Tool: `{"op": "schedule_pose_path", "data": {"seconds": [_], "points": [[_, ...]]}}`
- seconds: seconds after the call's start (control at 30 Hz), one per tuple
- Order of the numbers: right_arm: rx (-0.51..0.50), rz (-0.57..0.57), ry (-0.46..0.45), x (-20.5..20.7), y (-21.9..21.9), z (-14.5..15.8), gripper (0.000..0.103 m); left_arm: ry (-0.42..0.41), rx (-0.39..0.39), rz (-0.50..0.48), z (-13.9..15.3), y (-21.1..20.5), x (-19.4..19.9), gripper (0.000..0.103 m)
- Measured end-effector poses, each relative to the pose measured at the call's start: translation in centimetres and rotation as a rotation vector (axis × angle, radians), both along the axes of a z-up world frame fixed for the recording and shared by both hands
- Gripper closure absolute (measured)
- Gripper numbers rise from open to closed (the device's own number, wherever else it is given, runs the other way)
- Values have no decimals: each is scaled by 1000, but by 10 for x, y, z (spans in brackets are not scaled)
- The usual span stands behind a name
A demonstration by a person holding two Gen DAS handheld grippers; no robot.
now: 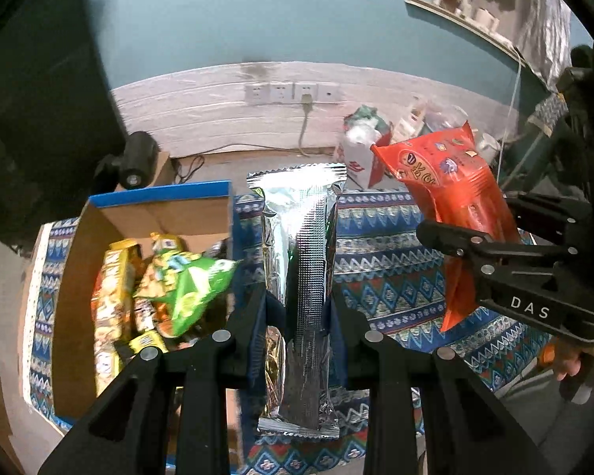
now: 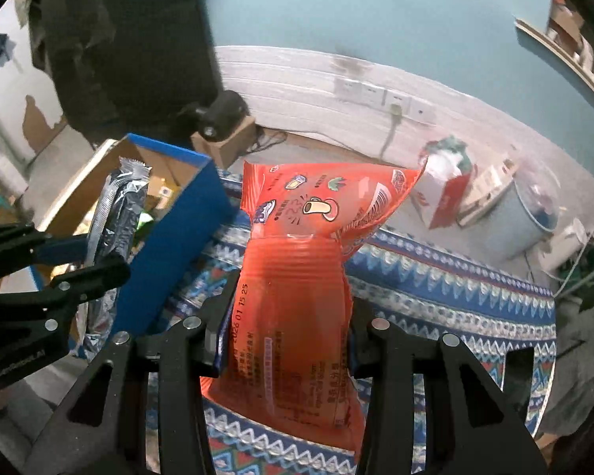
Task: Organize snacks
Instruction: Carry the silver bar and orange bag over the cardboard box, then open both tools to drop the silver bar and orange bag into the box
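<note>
My left gripper (image 1: 299, 304) is shut on a long silver foil snack pack (image 1: 301, 261) and holds it upright just right of the blue cardboard box (image 1: 158, 194). The box holds several snacks, among them a green bag (image 1: 190, 289) and yellow packs (image 1: 111, 297). My right gripper (image 2: 289, 308) is shut on an orange-red snack bag (image 2: 297, 277), held above the patterned cloth. In the left wrist view the right gripper (image 1: 479, 237) and its orange bag (image 1: 451, 194) are at the right. In the right wrist view the left gripper (image 2: 91, 253) with the silver pack (image 2: 118, 213) is beside the box (image 2: 178, 229).
A blue patterned cloth (image 1: 388, 273) covers the table. Behind it stand a red-and-white carton (image 2: 443, 194), a pale bin (image 2: 522, 221) and a black camera on a small box (image 2: 221, 118). Wall sockets with a cable (image 1: 293, 93) are on the back wall.
</note>
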State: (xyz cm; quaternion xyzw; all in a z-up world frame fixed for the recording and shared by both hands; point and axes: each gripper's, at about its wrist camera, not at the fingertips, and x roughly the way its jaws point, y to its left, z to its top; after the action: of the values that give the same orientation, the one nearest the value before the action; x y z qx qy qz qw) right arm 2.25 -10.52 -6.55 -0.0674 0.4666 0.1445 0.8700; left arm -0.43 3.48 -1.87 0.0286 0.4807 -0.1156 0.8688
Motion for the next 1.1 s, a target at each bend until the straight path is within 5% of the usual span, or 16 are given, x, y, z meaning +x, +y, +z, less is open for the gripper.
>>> {"op": "schedule_pose_path", "data": {"seconds": [0.43, 1.1], "points": [[33, 94, 13, 13, 70, -1, 62, -22, -1, 119, 5, 73, -5, 74], [28, 236, 58, 46, 173, -7, 62, 74, 1, 309, -28, 156, 11, 74]]}}
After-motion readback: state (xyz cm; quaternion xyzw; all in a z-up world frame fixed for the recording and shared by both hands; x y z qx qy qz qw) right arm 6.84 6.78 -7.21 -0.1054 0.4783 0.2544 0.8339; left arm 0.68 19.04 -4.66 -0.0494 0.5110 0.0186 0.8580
